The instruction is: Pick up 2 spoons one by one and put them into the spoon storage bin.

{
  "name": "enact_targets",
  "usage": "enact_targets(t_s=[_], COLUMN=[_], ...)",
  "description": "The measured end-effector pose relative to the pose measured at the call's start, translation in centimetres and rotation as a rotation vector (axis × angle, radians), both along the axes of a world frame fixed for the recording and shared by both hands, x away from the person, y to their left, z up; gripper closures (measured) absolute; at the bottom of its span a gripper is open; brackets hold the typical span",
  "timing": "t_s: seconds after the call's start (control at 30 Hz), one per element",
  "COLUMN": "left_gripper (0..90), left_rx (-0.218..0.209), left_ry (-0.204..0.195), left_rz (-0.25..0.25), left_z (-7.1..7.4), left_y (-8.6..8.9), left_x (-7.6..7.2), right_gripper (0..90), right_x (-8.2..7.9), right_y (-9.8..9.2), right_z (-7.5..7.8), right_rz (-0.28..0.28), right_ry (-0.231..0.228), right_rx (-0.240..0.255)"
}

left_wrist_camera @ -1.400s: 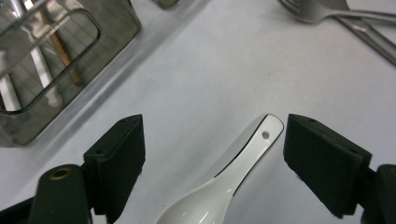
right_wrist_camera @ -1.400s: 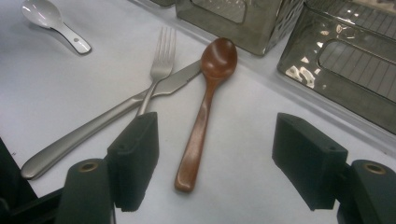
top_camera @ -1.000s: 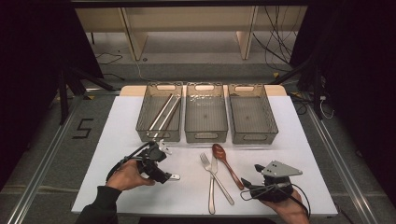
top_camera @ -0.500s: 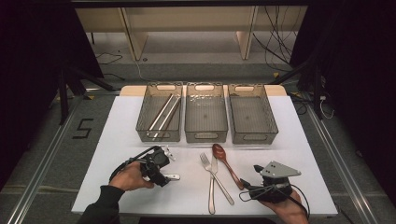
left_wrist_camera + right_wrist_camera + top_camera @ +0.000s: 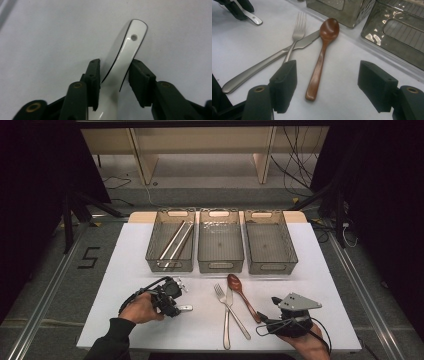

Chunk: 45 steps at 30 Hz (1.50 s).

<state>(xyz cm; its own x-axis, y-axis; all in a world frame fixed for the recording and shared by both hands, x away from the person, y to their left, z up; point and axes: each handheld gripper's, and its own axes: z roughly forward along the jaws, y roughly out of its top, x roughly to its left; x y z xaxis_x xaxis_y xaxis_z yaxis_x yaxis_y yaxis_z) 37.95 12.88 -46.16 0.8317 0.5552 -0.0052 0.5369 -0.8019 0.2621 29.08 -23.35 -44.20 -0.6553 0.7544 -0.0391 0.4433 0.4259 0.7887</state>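
A white spoon's handle (image 5: 130, 37), with a small hole near its end, lies on the white table between the pads of my left gripper (image 5: 114, 73). The jaws have just been closing and now press on the handle from both sides. In the high view this left gripper (image 5: 176, 301) sits at the front left, with the handle tip (image 5: 186, 308) poking out. My right gripper (image 5: 327, 75) stands open, and the handle of a brown wooden spoon (image 5: 322, 57) lies between its wide jaws, untouched. The high view shows the right gripper (image 5: 268, 310) beside that wooden spoon (image 5: 241, 295).
A fork (image 5: 232, 312) and a knife (image 5: 227, 320) lie crossed left of the wooden spoon. Three grey bins stand in a row behind: the left bin (image 5: 170, 266) holds chopsticks (image 5: 175, 242), then the middle bin (image 5: 220, 266) and the right bin (image 5: 272, 268).
The left gripper's jaws have closed in on the white spoon handle, and the left hand has shifted slightly. The right hand and its gripper have not moved.
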Motion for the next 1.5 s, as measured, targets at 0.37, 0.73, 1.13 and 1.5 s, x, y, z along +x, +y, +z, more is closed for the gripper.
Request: enact_targets(t_s=[0.37,0.73,1.13,1.5], left_gripper=[73.5,73.9,74.3,74.4], left_rx=[-0.021,-0.067,-0.173,-0.274], left_ry=[0.017,0.017,-0.037,-0.063], left_rz=[0.066,0.113,0.16,0.196], left_z=[0.0,0.3,1.8,3.6], left_y=[0.3,0.8,1.2,1.4], left_x=[0.3,0.7,0.7,0.9], right_gripper=[32.5,32.5,32.5,32.5], right_x=[0.0,0.0,0.0,0.0], right_y=[0.0,-0.1,-0.1,-0.1], right_z=[0.0,0.0,0.1,0.0], right_rz=[-0.002,-0.005,-0.007,-0.007], right_ry=[0.002,0.002,0.001,0.0], right_rx=[0.003,0.005,0.005,0.003])
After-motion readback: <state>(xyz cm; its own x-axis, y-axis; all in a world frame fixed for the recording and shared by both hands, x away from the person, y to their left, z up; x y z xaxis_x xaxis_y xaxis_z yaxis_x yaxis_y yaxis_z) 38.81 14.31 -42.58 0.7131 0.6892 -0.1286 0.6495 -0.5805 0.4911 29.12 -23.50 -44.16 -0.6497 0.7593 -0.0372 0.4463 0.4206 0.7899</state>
